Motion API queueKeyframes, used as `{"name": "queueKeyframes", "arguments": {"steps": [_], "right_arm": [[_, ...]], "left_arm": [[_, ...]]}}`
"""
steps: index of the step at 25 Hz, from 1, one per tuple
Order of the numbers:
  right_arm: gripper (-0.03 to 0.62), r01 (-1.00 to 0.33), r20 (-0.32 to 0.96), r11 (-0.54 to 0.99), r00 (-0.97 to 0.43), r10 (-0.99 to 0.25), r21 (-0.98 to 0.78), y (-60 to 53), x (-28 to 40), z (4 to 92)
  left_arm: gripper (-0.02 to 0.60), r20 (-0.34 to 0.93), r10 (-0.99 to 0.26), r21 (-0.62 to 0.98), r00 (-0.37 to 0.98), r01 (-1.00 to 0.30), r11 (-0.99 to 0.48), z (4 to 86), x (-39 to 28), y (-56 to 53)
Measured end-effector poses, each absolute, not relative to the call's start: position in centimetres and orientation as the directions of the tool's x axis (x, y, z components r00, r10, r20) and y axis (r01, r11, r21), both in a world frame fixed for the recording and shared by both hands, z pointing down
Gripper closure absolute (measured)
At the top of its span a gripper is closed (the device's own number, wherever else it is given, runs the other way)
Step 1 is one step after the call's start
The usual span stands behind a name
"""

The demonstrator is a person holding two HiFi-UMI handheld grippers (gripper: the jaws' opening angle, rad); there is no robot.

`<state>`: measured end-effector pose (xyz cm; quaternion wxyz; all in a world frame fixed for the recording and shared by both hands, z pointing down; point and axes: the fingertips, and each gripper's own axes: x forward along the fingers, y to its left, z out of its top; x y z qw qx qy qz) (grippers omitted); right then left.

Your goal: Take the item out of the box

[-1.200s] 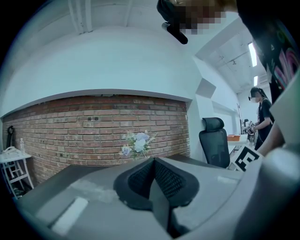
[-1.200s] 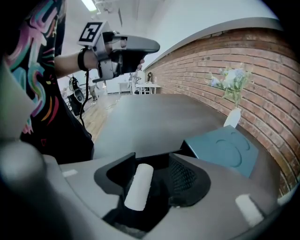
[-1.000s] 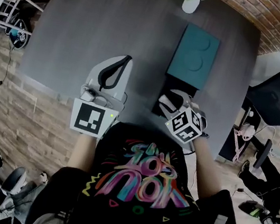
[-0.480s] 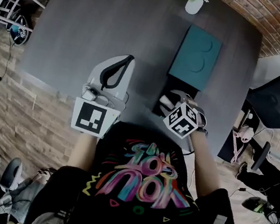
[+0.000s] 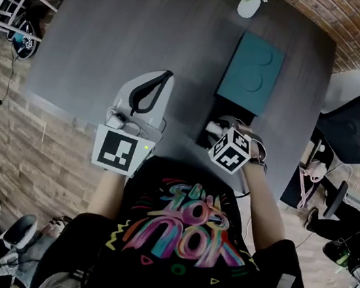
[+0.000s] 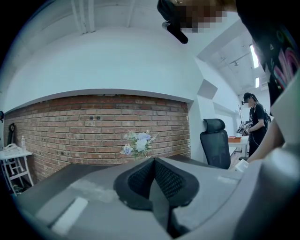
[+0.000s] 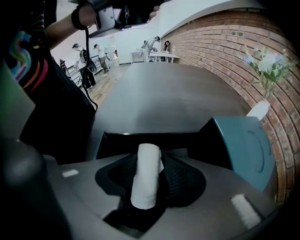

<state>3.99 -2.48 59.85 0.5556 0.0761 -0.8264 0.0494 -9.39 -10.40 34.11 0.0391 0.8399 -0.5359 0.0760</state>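
Head view: left gripper (image 5: 163, 76) sits over the table (image 5: 119, 19), left of the box (image 5: 217, 108). Right gripper (image 5: 216, 127) dips at the box's near end, and the teal lid (image 5: 250, 73) lies open on the far side.

Left gripper view: jaws pressed together, nothing between them.

Right gripper view: jaws have just been closing and now pinch a white roll (image 7: 146, 176), with the box's dark inside just beyond.

The item is a plain white roll (image 7: 145, 183), upright between the jaws of the right hand-held gripper (image 7: 149, 157). The jaws have just been closing and now touch both its sides. It is at the open dark box (image 7: 117, 139), whose teal lid (image 7: 243, 145) lies flat beside it on the worktop (image 7: 173, 93).
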Motion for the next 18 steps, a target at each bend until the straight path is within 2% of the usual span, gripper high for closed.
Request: {"name": "queueKeyframes", "arguments": {"steps": [3, 18], "right_arm": [[0.442, -0.160, 0.932, 0.987, -0.352, -0.084, 0.028, -2.58, 4.08, 60.14], [0.453, -0.191, 0.909, 0.979, -0.393, -0.137, 0.065, -3.30, 3.96, 59.48]], "left_arm": [[0.581, 0.168, -0.895, -0.016, 0.413, -0.907, -0.422, 34.14, -9.47, -10.34], [0.581, 0.168, -0.900, -0.028, 0.402, -0.911, -0.412, 34.08, -10.00, -10.12]]}}
